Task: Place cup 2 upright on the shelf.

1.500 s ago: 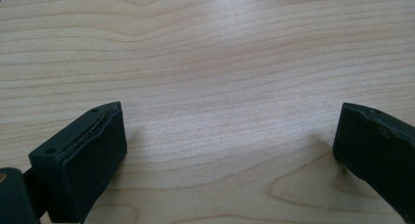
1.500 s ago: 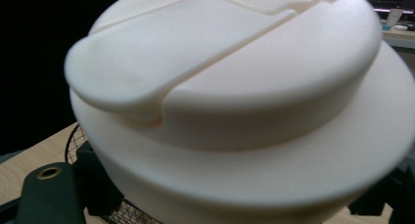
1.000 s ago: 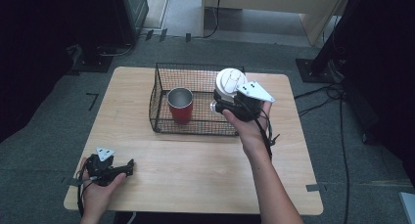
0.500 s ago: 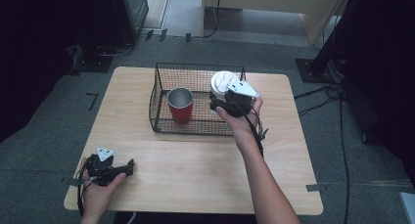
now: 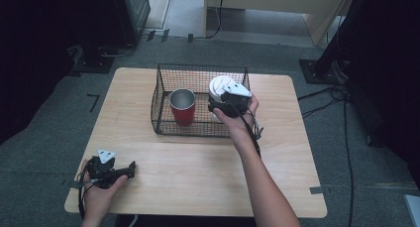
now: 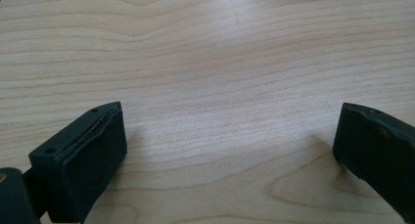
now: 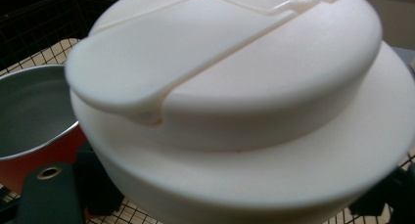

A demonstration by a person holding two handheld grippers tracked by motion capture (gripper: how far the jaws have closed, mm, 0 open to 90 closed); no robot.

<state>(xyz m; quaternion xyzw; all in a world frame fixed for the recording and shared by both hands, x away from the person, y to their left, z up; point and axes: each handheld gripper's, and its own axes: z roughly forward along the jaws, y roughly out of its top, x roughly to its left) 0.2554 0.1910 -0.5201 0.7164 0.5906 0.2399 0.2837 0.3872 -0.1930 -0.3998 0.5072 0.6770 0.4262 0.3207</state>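
While right gripper (image 5: 225,104) hangs over wire basket (image 5: 161,108), jaws closed on white lidded cup (image 7: 235,111), grip on sides presumably keeps cup upright, right of red cup (image 5: 182,107). Left gripper (image 5: 116,171) idle on table (image 5: 198,162) near left corner, jaws wide apart, nothing between.

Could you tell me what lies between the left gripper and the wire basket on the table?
Bare wooden table lies between the left gripper and the wire basket in the high view.
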